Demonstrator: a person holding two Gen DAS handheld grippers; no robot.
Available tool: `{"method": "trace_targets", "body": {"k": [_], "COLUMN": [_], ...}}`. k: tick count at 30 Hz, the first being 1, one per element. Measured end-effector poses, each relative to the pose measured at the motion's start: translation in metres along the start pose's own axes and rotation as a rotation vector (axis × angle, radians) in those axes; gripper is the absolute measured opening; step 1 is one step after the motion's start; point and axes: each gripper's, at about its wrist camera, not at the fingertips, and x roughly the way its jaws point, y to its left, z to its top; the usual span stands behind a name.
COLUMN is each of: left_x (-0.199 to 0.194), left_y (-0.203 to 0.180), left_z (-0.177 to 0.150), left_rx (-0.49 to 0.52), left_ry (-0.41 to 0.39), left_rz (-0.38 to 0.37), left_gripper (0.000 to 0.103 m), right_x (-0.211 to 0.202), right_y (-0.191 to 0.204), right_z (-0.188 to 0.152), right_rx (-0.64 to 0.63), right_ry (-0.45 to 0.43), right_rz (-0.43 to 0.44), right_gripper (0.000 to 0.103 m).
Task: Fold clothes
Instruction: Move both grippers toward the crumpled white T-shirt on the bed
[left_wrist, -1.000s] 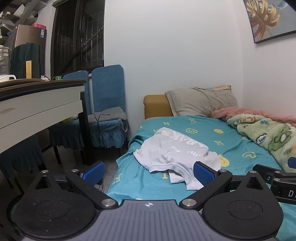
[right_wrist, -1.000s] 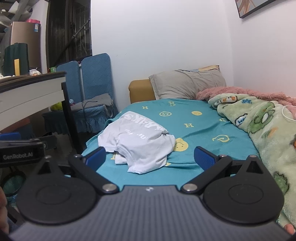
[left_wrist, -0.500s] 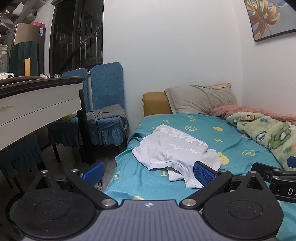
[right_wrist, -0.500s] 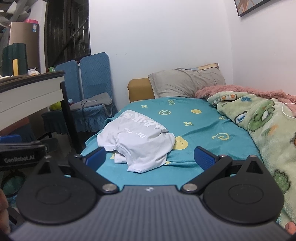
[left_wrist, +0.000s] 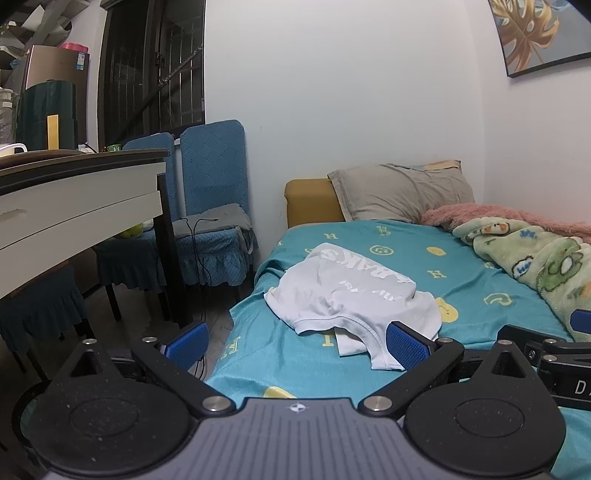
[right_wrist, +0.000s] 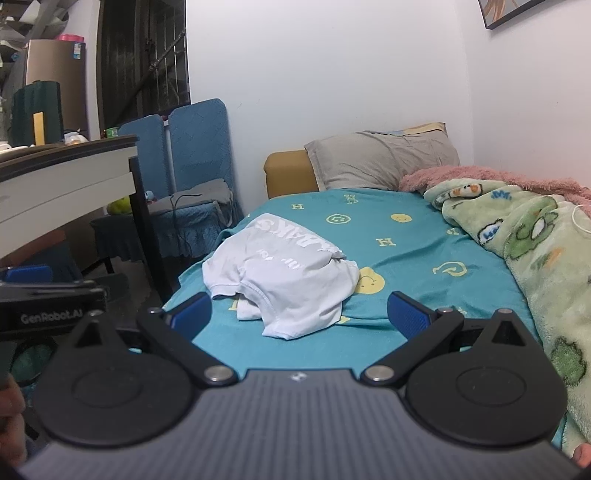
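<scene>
Crumpled on bed (left_wrist: 461, 288): white shirt (left_wrist: 351, 299), untouched. Left claw (left_wrist: 297, 345) and right claw (right_wrist: 299, 315) spread wide, empty. Only left view: leaf picture (left_wrist: 532, 33). Only right view: white cable (right_wrist: 580, 221) on blanket (right_wrist: 535, 251).

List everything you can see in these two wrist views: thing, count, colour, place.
T-shirt: 1, white, crumpled on the bed.
Bed sheet: 1, teal, yellow prints.
Pillow: 1, grey, bed head.
Blanket: 1, green cartoon print, by the wall.
Pink throw: 1, behind the blanket.
Chairs: 2, blue covers, beside the bed.
Desk: 1, white, dark top.
Picture: 1, gold leaf, wall.
Left gripper: open.
Right gripper: open.
</scene>
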Motion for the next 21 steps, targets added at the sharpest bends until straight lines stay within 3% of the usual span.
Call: {"method": "trace_targets", "body": {"k": [14,21], "left_x": [0.0012,0.0032], "left_y": [0.0046,0.0046], "left_z": [0.0003,-0.0002], "left_rx": [-0.040,-0.048], "left_ry": [-0.008,-0.002], "left_rz": [-0.040,-0.043], "left_gripper": [0.103,0.103], "right_x": [-0.0012,-0.0034], "right_y": [-0.0070,-0.0013], "right_z": [0.0027,0.0025], "right_rx": [0.036,0.029], "right_ry": [0.008,0.006], "right_rz": [0.017,-0.026], "right_gripper": [0.103,0.103]}}
